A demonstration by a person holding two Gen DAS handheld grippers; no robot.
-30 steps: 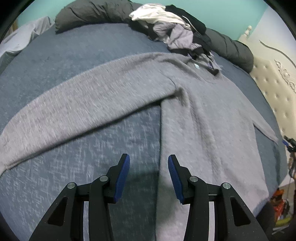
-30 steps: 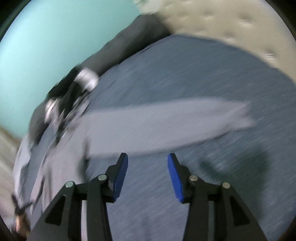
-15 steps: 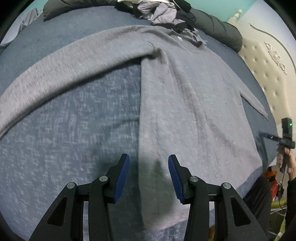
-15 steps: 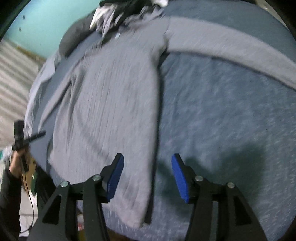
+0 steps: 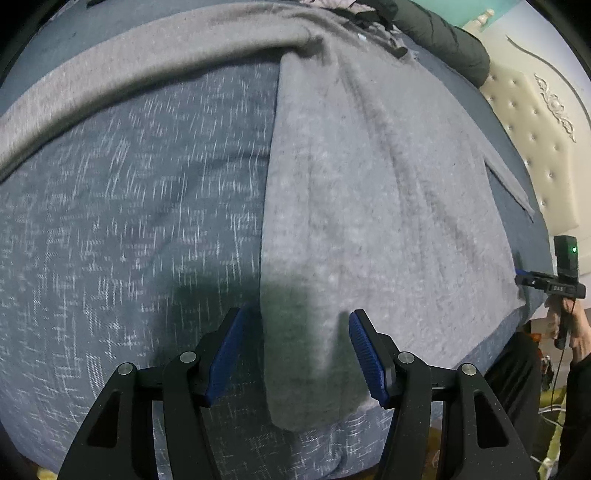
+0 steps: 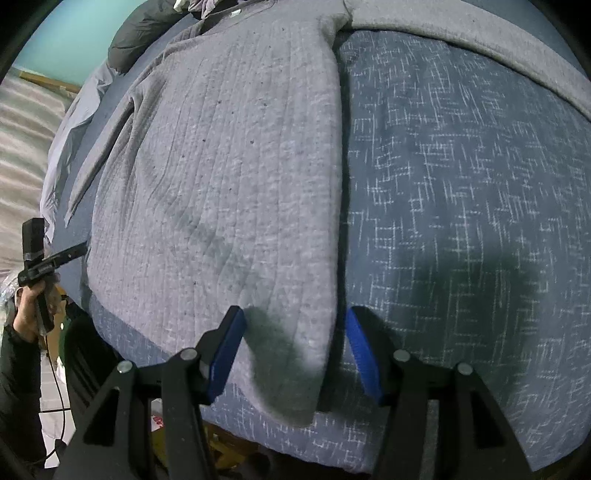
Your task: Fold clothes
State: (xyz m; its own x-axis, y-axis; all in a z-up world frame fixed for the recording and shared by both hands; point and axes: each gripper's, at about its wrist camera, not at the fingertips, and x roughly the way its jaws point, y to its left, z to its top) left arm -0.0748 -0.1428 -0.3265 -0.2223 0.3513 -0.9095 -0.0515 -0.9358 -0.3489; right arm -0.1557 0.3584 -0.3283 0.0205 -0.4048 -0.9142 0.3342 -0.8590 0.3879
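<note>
A grey knit sweater [image 5: 369, 184] [image 6: 229, 166] lies flat, front down the bed, on a blue patterned bedcover [image 5: 129, 221] [image 6: 461, 184]. One sleeve [image 5: 147, 66] stretches out to the left; the other sleeve [image 6: 480, 33] runs off to the right. My left gripper [image 5: 297, 321] hovers over the hem's left corner, its jaws opening, with the cloth below them and not pinched. Over the hem's right corner my right gripper [image 6: 293, 317] stands open, the side edge of the sweater lying between its blue pads [image 6: 225, 350] untouched.
The bed's near edge drops off just below both hem corners. A dark rolled duvet [image 5: 443, 40] [image 6: 140, 33] lies at the far end by a tufted cream headboard [image 5: 535, 129]. A person's hand [image 5: 569, 332] [image 6: 29, 314] shows at each view's outer edge.
Both grippers have come down and toward the sweater's hem, and their jaws stand wider. The right one swung from the outstretched sleeve round to the right hem corner.
</note>
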